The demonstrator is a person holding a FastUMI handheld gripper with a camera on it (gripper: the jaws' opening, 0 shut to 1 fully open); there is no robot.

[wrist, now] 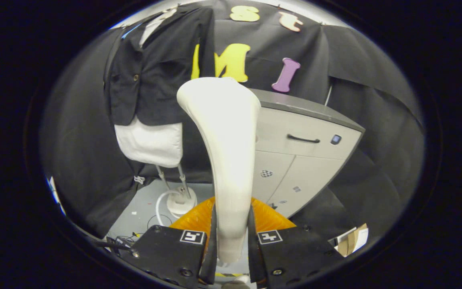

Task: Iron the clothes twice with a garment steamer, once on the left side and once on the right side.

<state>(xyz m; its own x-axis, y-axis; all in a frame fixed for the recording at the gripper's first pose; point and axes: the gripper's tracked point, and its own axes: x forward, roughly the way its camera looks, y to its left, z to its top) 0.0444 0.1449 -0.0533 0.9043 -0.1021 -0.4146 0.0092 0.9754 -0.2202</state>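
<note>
Claw (232, 241) clamped on the white garment steamer (225, 152), both fingers pressing its handle.

The steamer head rises just ahead of the fingers. Far left beyond it, a dark jacket (161, 66) over a white shirt (150, 142) hangs on a stand (181, 198); a grey cabinet (303, 160) stands right.

Gripper (231, 237) closed on white steamer (225, 152); both fingers (211, 241) press its handle, head rising upright at 12 o'clock. Dark jacket (159, 68) w/ white garment (150, 142) below hangs at 10–11 o'clock, apart from steamer head. Its stand base (181, 202) on grey floor at 9–10 o'clock, near fingers. Grey cabinet (307, 152) at 1–2 o'clock behind steamer. Orange pleated thing (271, 218) just beyond fingers.
</note>
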